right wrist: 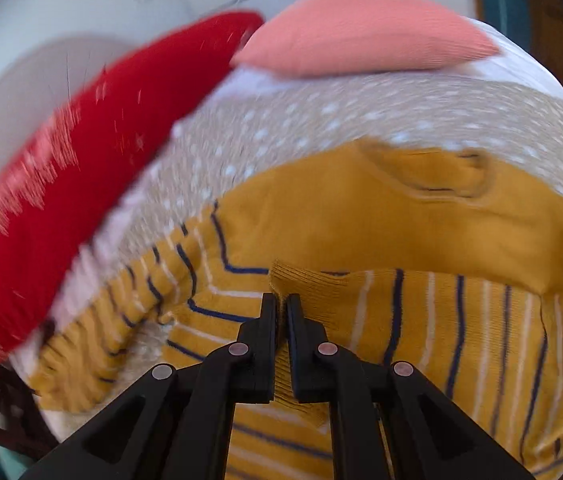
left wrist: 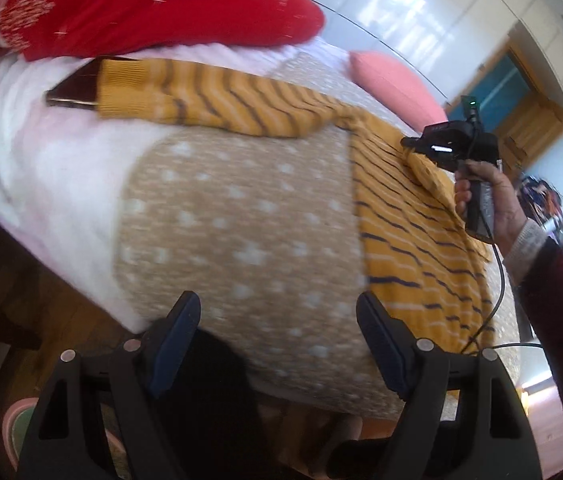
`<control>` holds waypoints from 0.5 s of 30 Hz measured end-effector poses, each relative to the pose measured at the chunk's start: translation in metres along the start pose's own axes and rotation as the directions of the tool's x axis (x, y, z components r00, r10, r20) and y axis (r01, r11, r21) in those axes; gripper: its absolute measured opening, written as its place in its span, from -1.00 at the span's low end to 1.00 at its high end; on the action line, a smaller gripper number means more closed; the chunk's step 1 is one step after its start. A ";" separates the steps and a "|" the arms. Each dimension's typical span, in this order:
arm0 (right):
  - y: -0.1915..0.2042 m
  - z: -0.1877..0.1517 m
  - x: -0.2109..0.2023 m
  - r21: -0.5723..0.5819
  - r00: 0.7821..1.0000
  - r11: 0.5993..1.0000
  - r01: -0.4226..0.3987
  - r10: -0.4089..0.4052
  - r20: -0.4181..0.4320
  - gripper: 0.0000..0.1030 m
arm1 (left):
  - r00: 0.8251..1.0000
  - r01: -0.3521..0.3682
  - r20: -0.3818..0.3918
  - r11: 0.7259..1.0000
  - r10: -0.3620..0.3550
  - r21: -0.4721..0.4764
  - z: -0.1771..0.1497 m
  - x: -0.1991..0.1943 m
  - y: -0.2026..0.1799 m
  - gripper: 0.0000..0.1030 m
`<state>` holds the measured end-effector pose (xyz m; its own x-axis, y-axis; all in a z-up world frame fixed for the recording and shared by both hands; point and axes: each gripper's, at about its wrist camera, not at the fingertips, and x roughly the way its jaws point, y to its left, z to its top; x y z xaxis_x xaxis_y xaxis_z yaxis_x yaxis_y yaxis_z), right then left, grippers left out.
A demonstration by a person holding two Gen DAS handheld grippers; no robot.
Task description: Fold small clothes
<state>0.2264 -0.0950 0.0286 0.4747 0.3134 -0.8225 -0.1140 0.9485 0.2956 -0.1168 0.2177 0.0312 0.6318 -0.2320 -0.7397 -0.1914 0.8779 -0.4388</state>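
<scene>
A: Looking through your left wrist camera, you have the mustard striped sweater (left wrist: 405, 216) spread on the tan dotted blanket (left wrist: 241, 220) that covers the bed. Its body lies along the right side of the blanket, and one sleeve (left wrist: 209, 98) stretches out toward the upper left, cuff end pointing at the red pillow (left wrist: 153, 4).

B: And your left tool (left wrist: 277, 344)?

A: Its fingers stand wide apart above the blanket's near edge, with nothing between them. A dark flat object (left wrist: 75, 90) lies under that sleeve cuff. Farther right, your right hand (left wrist: 489, 196) grips the handle of the right tool (left wrist: 411, 145), whose tip meets the sweater's far corner. A pink pillow (left wrist: 393, 80) sits behind it.

B: Now the right wrist camera.

A: Your right tool (right wrist: 280, 304) has its fingers pressed together on a ribbed cuff (right wrist: 305, 280) of the sweater (right wrist: 421, 216), lifted slightly off the body. That sleeve's long axis runs from the cuff off to the right. The other sleeve (right wrist: 121, 320) trails down to the left. Red pillow (right wrist: 93, 144) and pink pillow (right wrist: 361, 36) lie beyond, though blurred.
</scene>
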 end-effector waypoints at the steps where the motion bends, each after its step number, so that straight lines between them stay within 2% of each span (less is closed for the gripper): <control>1: 0.005 0.001 0.008 -0.005 1.000 1.000 -0.009 0.009 -0.012 -0.81 | 1.000 -0.006 0.005 1.000 0.006 -0.003 0.000 -0.002 0.003 0.54; 3: 0.013 0.003 0.010 -0.007 0.998 0.998 -0.061 0.061 -0.004 -0.78 | 1.000 -0.022 0.018 1.000 0.022 -0.006 0.001 -0.007 0.012 0.54; 5: 0.018 0.007 -0.010 -0.028 0.991 0.992 -0.122 0.123 0.049 -0.33 | 0.999 -0.035 0.024 0.999 0.036 -0.014 0.001 -0.009 0.018 0.54; 6: 0.019 0.008 -0.020 -0.036 0.989 0.992 -0.123 0.125 0.075 -0.26 | 0.999 -0.034 0.024 0.999 0.034 -0.019 0.001 -0.009 0.021 0.54; 8: 0.014 0.007 -0.043 -0.059 0.991 0.995 -0.076 0.082 0.109 -0.24 | 0.999 -0.030 0.024 0.999 0.031 -0.030 0.002 -0.007 0.025 0.54; 12: -0.001 -0.007 -0.052 -0.097 0.995 0.995 0.026 -0.017 0.093 -0.24 | 1.000 -0.018 0.021 1.000 0.018 -0.026 0.002 -0.005 0.023 0.54; 15: -0.002 -0.029 -0.047 -0.168 0.998 0.984 0.056 -0.049 0.050 -0.06 | 1.000 -0.011 0.006 1.000 0.012 -0.017 0.000 -0.002 0.019 0.54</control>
<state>0.1787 -0.1101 0.0521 0.5227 0.2642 -0.8105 -0.2318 0.9590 0.1632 -0.1214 0.2352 0.0242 0.6339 -0.2193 -0.7417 -0.2111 0.8735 -0.4387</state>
